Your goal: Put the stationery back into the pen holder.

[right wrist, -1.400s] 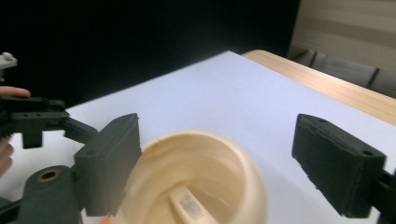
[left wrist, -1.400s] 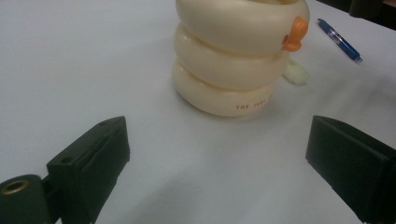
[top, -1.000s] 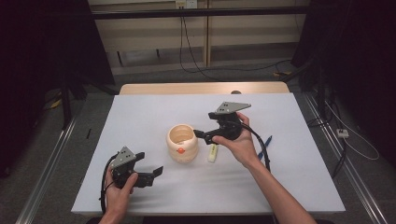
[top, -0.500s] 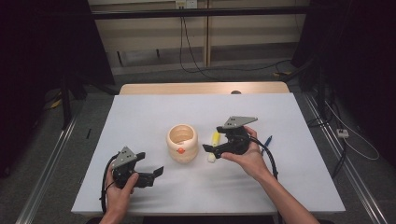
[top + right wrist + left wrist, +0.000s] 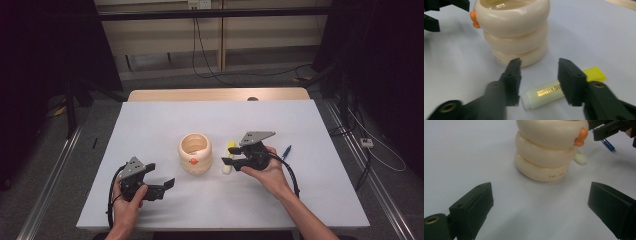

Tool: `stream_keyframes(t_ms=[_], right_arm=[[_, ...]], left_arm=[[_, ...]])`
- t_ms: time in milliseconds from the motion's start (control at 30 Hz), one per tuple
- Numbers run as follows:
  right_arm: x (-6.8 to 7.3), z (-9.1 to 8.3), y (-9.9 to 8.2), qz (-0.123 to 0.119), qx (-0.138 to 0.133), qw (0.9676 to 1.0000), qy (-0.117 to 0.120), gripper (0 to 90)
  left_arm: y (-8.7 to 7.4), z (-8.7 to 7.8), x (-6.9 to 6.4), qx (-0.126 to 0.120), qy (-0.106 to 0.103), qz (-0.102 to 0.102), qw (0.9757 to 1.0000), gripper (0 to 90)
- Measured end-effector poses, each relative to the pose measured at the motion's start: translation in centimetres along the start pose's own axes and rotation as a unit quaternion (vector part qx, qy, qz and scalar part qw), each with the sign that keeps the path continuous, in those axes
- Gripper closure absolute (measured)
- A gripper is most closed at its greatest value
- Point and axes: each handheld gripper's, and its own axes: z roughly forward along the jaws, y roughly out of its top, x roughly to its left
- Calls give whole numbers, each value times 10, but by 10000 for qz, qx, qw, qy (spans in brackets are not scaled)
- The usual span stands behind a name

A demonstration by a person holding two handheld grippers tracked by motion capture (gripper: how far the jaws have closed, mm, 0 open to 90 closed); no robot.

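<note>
Right tongs closing, glossy highlighter between

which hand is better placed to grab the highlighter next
Right. The right gripper hangs just above the highlighter, its jaws having just been closing either side of it, not yet touching. The left gripper sits open, beyond the cream holder.

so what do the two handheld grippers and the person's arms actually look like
Both the left gripper and the right gripper are matte black, each with two blocky black jaws, a grey three-cornered plate on top and a black cable trailing back along the forearm. No sleeves show on the forearms; the arms are bare to the frame's bottom edge.
</note>
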Motion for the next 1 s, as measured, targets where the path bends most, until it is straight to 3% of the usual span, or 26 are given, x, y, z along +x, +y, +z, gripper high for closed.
stream_keyframes(t_ms=[100,200,267,333,600,1000], right_arm=[[3,2,3,138,75,9991,383,755],[3,4,3,201,291,9982,485,871],[3,6,2,276,366,9975,542,900],[5,9,3,342,541,9962,596,900],[9,26,0,158,884,9947,499,900],[8,38,-2,22,1173,9927,289,900]], left_arm=[[0,0,-1,-15,-16,29,10000,64],[0,-1,-1,-31,-16,37,10000,65],[0,0,-1,-24,-18,25,10000,66],[0,0,0,-7,-6,24,10000,66],[0,-2,-2,-14,-52,69,10000,66],[0,0,-2,29,-83,72,9999,66]])
